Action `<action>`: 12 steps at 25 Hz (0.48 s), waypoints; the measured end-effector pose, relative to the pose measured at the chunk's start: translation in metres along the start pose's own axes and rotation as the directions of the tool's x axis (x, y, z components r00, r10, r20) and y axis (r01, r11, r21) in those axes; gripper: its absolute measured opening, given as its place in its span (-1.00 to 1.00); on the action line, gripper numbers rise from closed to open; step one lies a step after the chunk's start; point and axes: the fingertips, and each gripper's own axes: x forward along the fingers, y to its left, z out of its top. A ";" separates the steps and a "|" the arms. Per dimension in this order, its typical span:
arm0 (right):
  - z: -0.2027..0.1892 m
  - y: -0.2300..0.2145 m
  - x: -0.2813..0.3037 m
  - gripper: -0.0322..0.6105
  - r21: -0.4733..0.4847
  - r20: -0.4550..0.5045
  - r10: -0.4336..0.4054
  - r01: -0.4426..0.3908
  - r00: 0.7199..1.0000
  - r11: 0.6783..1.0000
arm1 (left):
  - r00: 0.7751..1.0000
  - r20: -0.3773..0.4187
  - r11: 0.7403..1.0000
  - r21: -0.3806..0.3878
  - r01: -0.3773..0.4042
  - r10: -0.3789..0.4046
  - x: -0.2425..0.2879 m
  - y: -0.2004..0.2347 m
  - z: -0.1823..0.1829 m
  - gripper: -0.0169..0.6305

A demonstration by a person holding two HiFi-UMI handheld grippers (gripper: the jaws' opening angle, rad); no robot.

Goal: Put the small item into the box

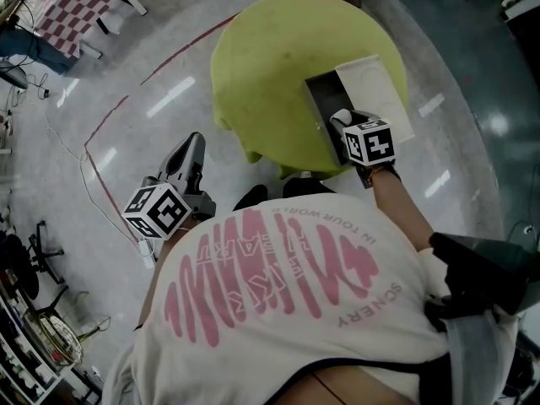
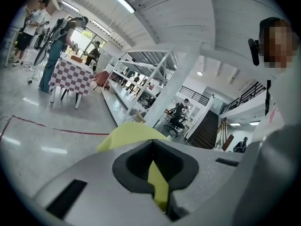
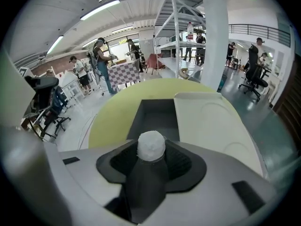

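Observation:
A small item (image 3: pixel 151 146), dark-bodied with a rough white round top, stands between the jaws of my right gripper (image 3: pixel 151 150), which is shut on it. In the head view my right gripper (image 1: pixel 341 119) hangs over the near end of the open dark box (image 1: pixel 319 99) on the round yellow table (image 1: pixel 261 66). The box's grey inside (image 3: pixel 155 117) lies just ahead of the held item, and its white lid (image 1: pixel 373 87) lies open to the right. My left gripper (image 1: pixel 191 148) hovers off the table over the floor at lower left. Its jaws stand together with nothing in them (image 2: pixel 153 163).
The grey floor carries a red tape line (image 1: pixel 110 121). A checkered table (image 1: pixel 80 2) stands far off at upper left, with people and white shelving (image 2: pixel 141 79) around the hall. Office chairs (image 3: pixel 44 102) stand to the left of the yellow table.

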 end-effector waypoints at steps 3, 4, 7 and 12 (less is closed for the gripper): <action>0.000 0.002 0.003 -0.37 -0.012 -0.017 0.007 -0.007 1.000 1.000 | 1.000 0.001 1.000 0.005 -0.002 0.002 0.000 0.002 0.003 -0.92; 0.000 0.002 0.004 -0.37 -0.016 -0.021 0.009 -0.010 1.000 1.000 | 1.000 0.001 1.000 0.004 -0.005 0.005 -0.001 0.003 0.003 -0.92; -0.002 0.003 0.006 -0.37 -0.026 -0.033 0.008 -0.009 0.999 1.000 | 1.000 0.000 1.000 0.004 -0.013 0.013 -0.002 0.007 0.002 -0.92; -0.007 0.006 0.011 -0.37 -0.070 -0.075 -0.004 -0.001 0.997 0.998 | 1.000 0.006 1.000 -0.006 -0.021 0.021 -0.002 0.012 -0.001 -0.92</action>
